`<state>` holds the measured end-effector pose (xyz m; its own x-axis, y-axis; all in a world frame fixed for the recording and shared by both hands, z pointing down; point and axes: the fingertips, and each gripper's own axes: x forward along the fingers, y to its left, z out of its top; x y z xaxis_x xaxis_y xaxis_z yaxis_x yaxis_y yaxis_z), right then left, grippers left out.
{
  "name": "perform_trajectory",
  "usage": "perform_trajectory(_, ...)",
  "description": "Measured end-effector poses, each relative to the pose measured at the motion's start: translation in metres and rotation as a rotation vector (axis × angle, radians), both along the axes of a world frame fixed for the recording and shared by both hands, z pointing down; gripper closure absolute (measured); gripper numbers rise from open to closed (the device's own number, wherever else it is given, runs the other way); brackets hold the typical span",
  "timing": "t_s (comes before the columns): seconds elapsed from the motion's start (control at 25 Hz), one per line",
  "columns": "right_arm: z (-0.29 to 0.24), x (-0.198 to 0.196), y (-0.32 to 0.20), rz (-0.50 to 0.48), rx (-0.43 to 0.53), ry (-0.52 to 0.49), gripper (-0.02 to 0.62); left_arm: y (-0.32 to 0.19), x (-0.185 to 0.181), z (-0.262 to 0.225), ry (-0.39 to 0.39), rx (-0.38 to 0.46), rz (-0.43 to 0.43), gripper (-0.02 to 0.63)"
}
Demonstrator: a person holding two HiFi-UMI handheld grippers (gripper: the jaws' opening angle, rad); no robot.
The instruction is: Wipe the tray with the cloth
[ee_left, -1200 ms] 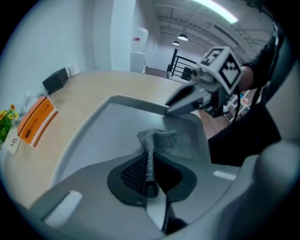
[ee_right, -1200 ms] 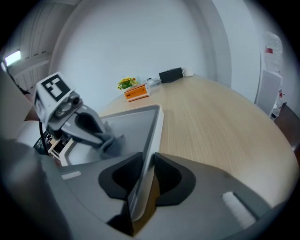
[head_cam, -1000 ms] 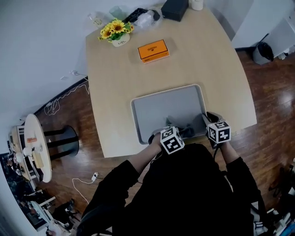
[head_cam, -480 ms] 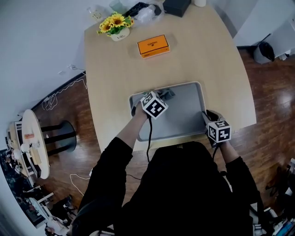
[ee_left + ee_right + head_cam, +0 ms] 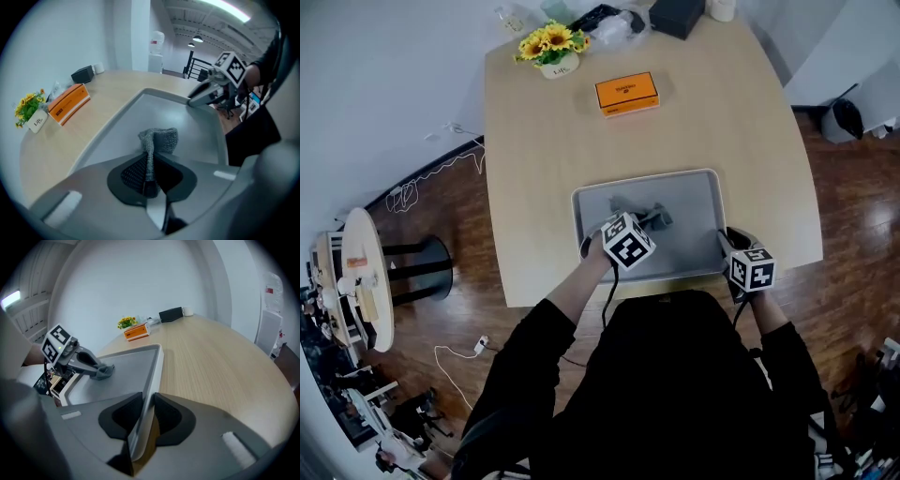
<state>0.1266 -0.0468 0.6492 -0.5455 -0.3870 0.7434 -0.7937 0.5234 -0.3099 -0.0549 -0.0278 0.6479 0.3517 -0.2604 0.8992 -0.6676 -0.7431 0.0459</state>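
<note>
Now, in the head view, the left gripper [image 5: 649,223] has swept the grey cloth [image 5: 658,217] from the upper left of the tray [image 5: 698,202] back to its middle, so wiping is mid-stroke. The right gripper [image 5: 727,248] stays at the right rim. In the left gripper view, the jaws pinch the bunched, knitted cloth [image 5: 158,139] over the smooth matte floor. In the right gripper view, the jaws clamp the tray's thin rounded rim [image 5: 157,363].

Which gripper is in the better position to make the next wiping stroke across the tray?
Left. The left gripper is shut on the cloth, whose free end rests on the tray. The right gripper is clamped on the tray's near right rim, apparently steadying it, and holds no cloth.
</note>
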Motion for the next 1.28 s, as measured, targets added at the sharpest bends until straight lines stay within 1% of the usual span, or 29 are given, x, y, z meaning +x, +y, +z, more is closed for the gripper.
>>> perform_trajectory(0.2, 0.001, 0.001, -0.001, 0.008, -0.002, 0.007, 0.512, 0.083, 0.034, 0.002, 0.031, -0.064, 0.124, 0.6)
perform_trajectory(0.28, 0.001, 0.0, 0.0, 0.006, -0.003, 0.01, 0.512, 0.101, 0.041, -0.001, 0.048, -0.082, 0.162, 0.6)
perform_trajectory(0.36, 0.001, 0.0, 0.0, 0.001, -0.003, 0.014, 0.512, 0.104, 0.039, -0.001, 0.058, -0.089, 0.172, 0.6)
perform_trajectory(0.44, 0.0, -0.002, 0.001, -0.003, -0.004, 0.018, 0.511, 0.091, 0.027, 0.001, 0.052, -0.086, 0.147, 0.598)
perform_trajectory(0.48, 0.0, -0.003, 0.001, -0.004, -0.004, 0.02, 0.511, 0.079, 0.016, 0.001, 0.037, -0.077, 0.125, 0.6)
perform_trajectory(0.76, 0.002, -0.007, 0.001, -0.011, -0.006, 0.022, 0.511, -0.031, -0.085, 0.002, -0.11, 0.012, -0.043, 0.598)
perform_trajectory(0.88, 0.001, -0.005, 0.001, -0.003, -0.004, 0.016, 0.511, -0.051, -0.099, 0.0, -0.142, 0.032, -0.085, 0.598)
perform_trajectory(0.96, 0.002, -0.003, 0.0, 0.006, -0.005, 0.011, 0.511, -0.045, -0.094, -0.001, -0.135, 0.027, -0.092, 0.6)
perform_trajectory(1.04, 0.002, -0.002, -0.001, 0.011, -0.004, 0.006, 0.512, -0.028, -0.082, -0.002, -0.119, 0.015, -0.077, 0.6)
perform_trajectory(1.16, 0.002, 0.0, -0.002, 0.016, -0.004, -0.002, 0.512, 0.016, -0.058, -0.001, -0.09, 0.004, -0.034, 0.6)
perform_trajectory(1.28, 0.003, 0.003, -0.001, 0.019, -0.006, -0.001, 0.512, 0.072, -0.034, 0.002, -0.073, -0.02, 0.023, 0.6)
